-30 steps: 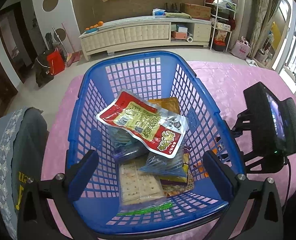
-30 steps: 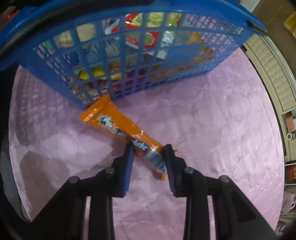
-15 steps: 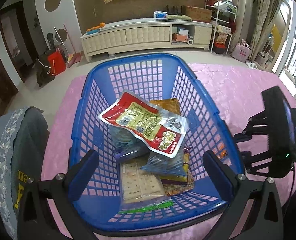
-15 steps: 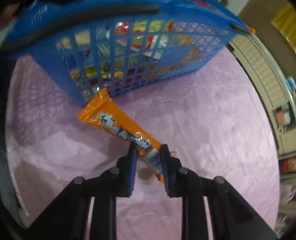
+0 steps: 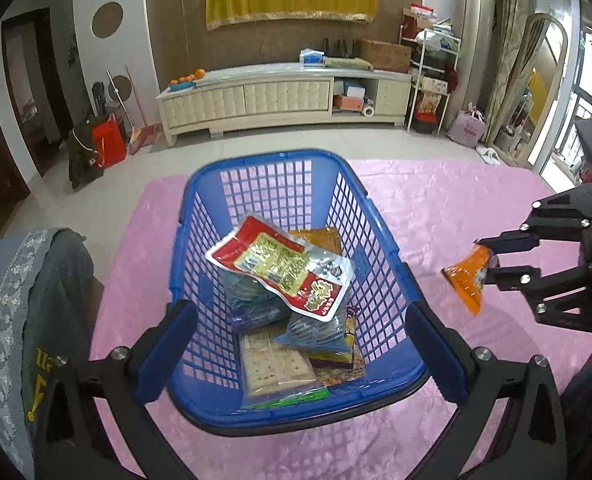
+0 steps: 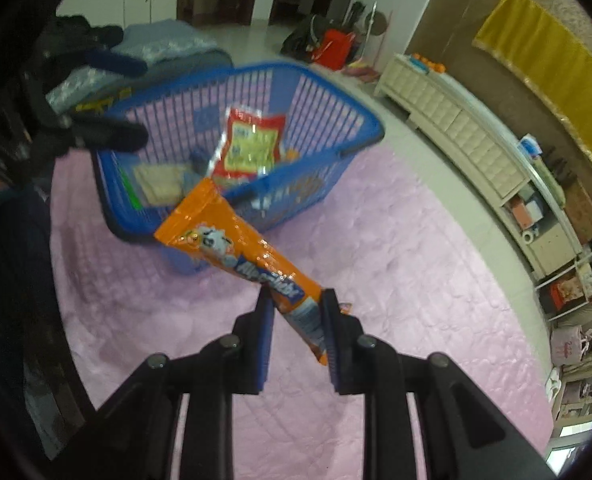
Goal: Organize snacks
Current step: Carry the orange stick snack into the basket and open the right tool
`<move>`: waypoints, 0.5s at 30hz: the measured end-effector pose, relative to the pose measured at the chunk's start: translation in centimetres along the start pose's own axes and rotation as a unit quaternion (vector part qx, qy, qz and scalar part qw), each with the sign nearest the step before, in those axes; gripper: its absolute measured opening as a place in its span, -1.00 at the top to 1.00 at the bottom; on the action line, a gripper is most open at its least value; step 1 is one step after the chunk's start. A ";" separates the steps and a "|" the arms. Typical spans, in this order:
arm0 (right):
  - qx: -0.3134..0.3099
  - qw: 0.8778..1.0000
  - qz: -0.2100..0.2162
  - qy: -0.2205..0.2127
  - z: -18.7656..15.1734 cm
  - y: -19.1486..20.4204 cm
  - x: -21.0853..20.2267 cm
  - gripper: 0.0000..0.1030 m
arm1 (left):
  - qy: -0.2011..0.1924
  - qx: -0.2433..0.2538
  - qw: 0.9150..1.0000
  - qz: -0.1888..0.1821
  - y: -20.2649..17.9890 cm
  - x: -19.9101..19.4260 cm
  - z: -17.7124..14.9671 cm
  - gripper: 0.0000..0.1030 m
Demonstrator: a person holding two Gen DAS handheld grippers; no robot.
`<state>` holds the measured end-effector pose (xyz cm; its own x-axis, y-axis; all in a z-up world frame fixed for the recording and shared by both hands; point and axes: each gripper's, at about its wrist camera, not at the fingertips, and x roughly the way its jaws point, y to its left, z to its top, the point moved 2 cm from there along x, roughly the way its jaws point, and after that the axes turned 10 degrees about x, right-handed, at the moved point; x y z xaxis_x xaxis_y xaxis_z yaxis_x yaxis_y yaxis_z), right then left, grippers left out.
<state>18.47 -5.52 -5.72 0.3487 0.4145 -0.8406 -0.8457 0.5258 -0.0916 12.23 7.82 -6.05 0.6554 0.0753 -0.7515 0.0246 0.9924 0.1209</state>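
One orange snack pack (image 6: 252, 256), pinched in right tongs (image 6: 296, 300), now lifted off cloth.

The blue plastic lattice basket (image 5: 296, 240) stands on the pink quilted cloth (image 5: 435, 208) covering the desk. In the basket, the red-and-yellow foil snack pouch (image 5: 284, 268) lies on top of the other packets; the clear pack of square crackers (image 5: 276, 368) lies beneath it, at the basket's near end. Right of the basket, off the cloth, the long orange snack packet (image 6: 236, 248) hangs between the right gripper's (image 6: 296, 320) jaws. The left gripper's (image 5: 299, 352) jaws straddle the basket's near end. Beyond the basket, a long cream cabinet (image 5: 284, 100) stands against the wall.
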 end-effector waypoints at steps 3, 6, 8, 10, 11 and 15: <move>0.013 1.000 -0.003 -0.018 0.9 0.5 -1.1 0.48 | -0.011 0.005 1.000 0.001 0.3 -1.1 0.3 -1.00; 0.015 0.999 -0.011 -0.030 1.6 1.8 -2.4 0.48 | -0.023 0.008 1.000 0.002 0.7 -2.2 0.4 -1.00; 0.017 0.999 -0.017 -0.037 2.2 2.6 -2.9 0.48 | -0.029 0.010 1.000 0.003 1.0 -2.8 0.4 -1.00; 0.022 0.999 -0.018 -0.044 3.2 3.4 -3.5 0.48 | -0.033 0.011 0.999 0.005 1.4 -3.3 0.3 -1.00; 0.025 0.998 -0.018 -0.049 3.5 3.6 -3.7 0.48 | -0.035 0.012 0.999 0.006 1.7 -3.5 0.2 -1.00; 0.028 0.998 -0.022 -0.057 4.9 4.8 -3.8 0.48 | -0.042 0.008 0.999 0.009 2.7 -4.1 0.1 -1.00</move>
<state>15.05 -0.91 -0.33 0.4306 0.4707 -0.7701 -0.8062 0.5842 -0.0937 9.62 10.22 -2.57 0.7175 0.0843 -0.6914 0.0239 0.9891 0.1454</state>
